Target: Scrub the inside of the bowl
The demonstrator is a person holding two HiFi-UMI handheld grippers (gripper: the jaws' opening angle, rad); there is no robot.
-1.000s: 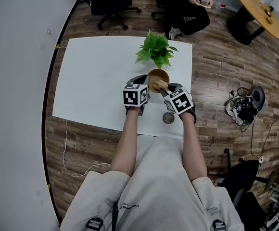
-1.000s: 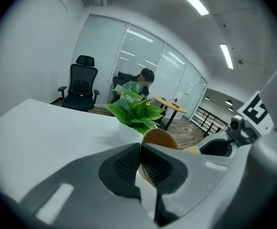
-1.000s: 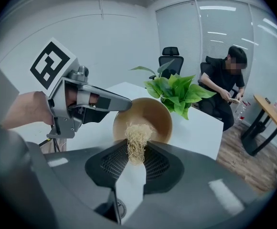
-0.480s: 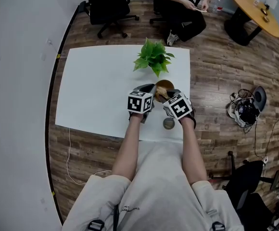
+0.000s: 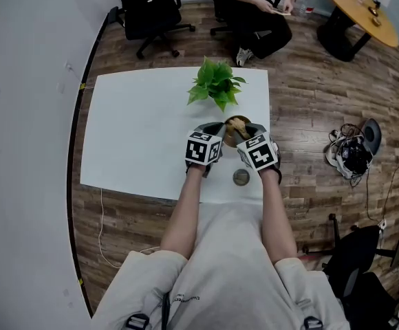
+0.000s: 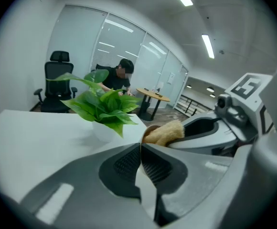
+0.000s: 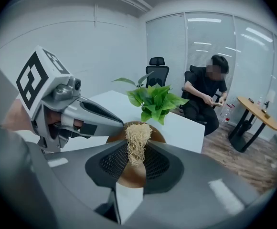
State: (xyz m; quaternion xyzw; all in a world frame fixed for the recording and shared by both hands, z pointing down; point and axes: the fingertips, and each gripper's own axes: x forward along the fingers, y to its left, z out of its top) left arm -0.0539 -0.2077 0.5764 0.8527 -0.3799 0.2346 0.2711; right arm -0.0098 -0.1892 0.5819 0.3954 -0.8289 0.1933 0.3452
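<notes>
My right gripper is clamped on a tan fibrous scrubber, which stands up between the jaws and sits directly over the wooden bowl. The bowl lies just ahead of and beneath those jaws, on the white table near its right edge. My left gripper has its jaws pressed together at the bowl's left rim. A potted plant stands just beyond the bowl.

Wood-plank floor, white table, black office chair, round yellow side table — glass walls, strip lights
</notes>
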